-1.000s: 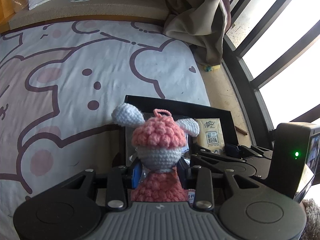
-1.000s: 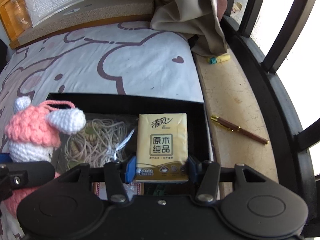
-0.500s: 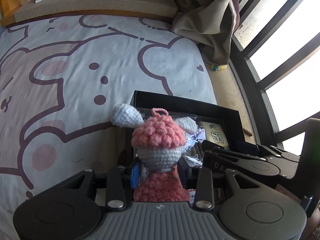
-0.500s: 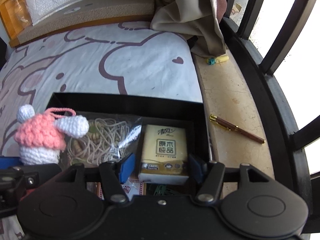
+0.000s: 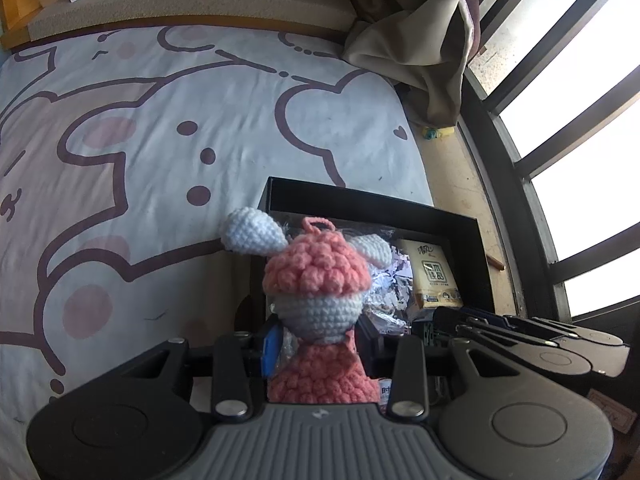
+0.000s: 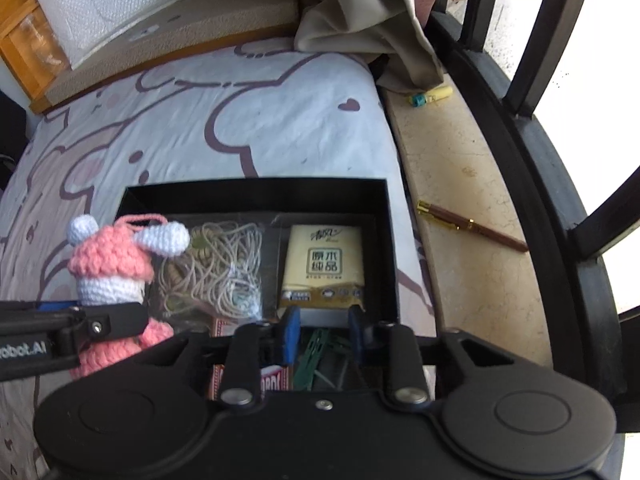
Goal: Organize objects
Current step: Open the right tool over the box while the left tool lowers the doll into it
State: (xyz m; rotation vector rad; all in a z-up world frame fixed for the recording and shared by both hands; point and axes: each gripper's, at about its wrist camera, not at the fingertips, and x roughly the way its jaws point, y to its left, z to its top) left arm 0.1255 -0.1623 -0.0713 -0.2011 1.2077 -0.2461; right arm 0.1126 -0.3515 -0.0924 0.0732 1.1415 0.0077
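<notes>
Your left gripper point(image 5: 316, 354) was clenched on the crochet doll point(image 5: 318, 300), held upright at the black box's point(image 6: 256, 194) nine o'clock edge. Your right gripper point(image 6: 322, 334) had just been closing on nothing; the tissue pack point(image 6: 324, 266) lay released in the box, at its twelve o'clock.

The yellow tissue pack point(image 6: 323, 268), lying in the black box point(image 6: 256, 194) at the centre of the right wrist view, is showing the framed characters "原木纯品", with a cursive brand above them looking like "清风". At the left edge, the arm of the left tongs point(image 6: 60, 330) is showing white lettering ending in "obot.AI". Print on the red card box point(image 6: 272, 380) is staying unreadable.
</notes>
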